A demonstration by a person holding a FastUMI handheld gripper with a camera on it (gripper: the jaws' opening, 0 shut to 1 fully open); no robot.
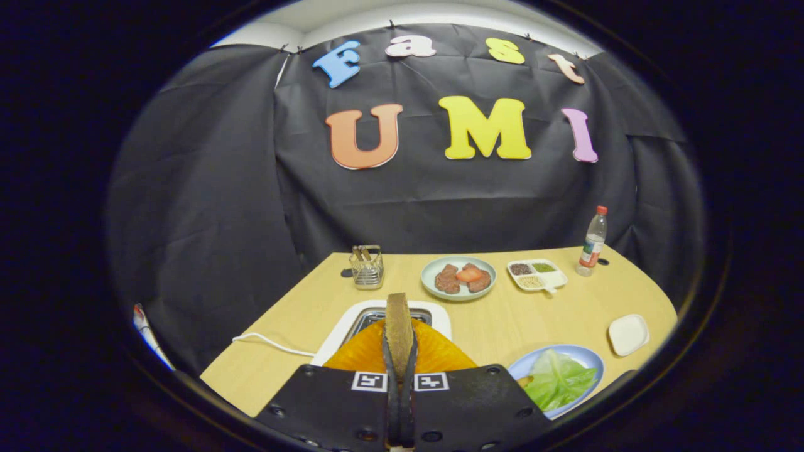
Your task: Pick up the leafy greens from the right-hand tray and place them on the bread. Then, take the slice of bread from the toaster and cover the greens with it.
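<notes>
Brown bread slice [398, 326] clamped upright between tongs [400, 376], above toaster [377, 317]

I'm seeing matt black fingers [400, 376] pinching a rough, grainy brown bread slice [398, 326] over a glossy white plastic toaster [440, 314]. The table [502, 320] is looking like smooth pale wood, the wall [220, 188] like creased cloth.

Lower centre, a brown slice of bread [398, 326] stands between black jaws bearing black-and-white square markers, above a white toaster [440, 314]. At lower right, pale green leafy greens [559, 378] lie on a light blue plate [587, 358]. The tabletop [502, 320] is light yellow wood; at upper right stands a clear bottle [593, 242], red-capped.
</notes>
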